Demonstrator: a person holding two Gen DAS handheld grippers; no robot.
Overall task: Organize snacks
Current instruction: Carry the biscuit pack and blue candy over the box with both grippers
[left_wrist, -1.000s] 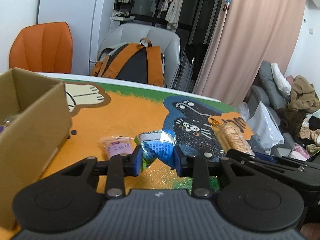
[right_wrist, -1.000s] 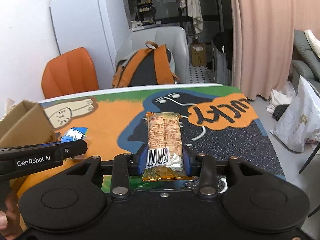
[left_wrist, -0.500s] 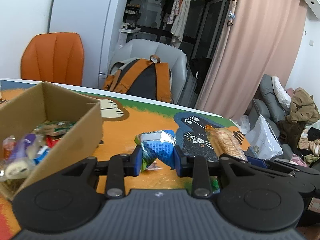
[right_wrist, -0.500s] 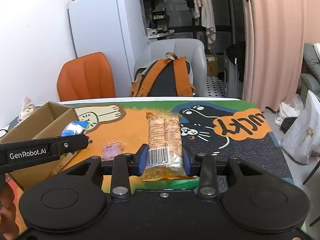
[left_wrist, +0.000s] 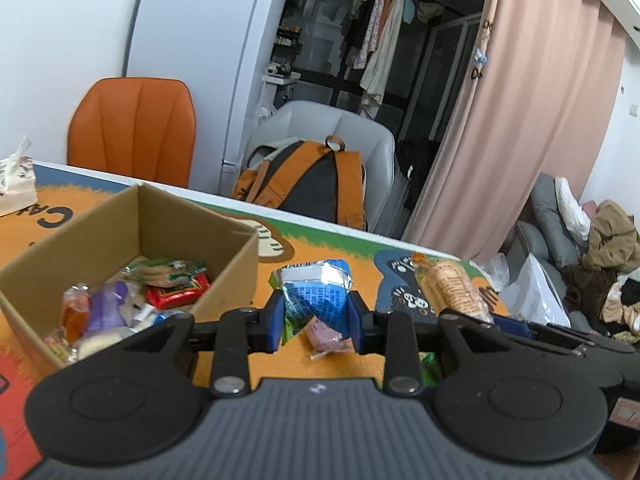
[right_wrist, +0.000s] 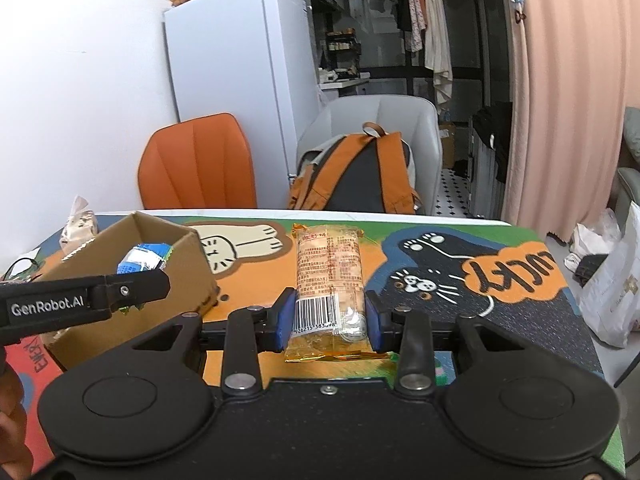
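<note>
The table (right_wrist: 520, 344) wears a bright cartoon mat, and that is the work surface: cats in cream and black, with an orange cloud on the right reading "LUCKY" upside down from this side. More lettering runs off the left edge, too cut off to read.

The box (left_wrist: 224, 276) sits open-topped on the left of the mat, evidently the collecting place, since wrapped snacks already lie heaped in its bottom: a red pack, a green-edged one, a purple one. Their print is too small to make out.

The right gripper (right_wrist: 327, 320) has its jaws closed about the near end of the orange pack (right_wrist: 329, 276), a long clear-and-orange wrapper held lengthwise, pointing away, clear of the mat. A barcode shows by the pads, its digits only partly legible; the block of small text above is too fine to read. It is carried off to the right of the box, probably waiting its turn.

The left gripper (left_wrist: 314, 318) is clamped on the blue pack (left_wrist: 318, 292), a crumpled blue-and-silver wrapper with green edging, pinched across its middle. From the right wrist view it hangs at or just over the box's right side, so the drop looks close. The gripper's side reads "GenRobot.AI".

A small pink sweet (left_wrist: 322, 336) lies loose on the mat, beneath the left jaws; it appears to be left for later.
</note>
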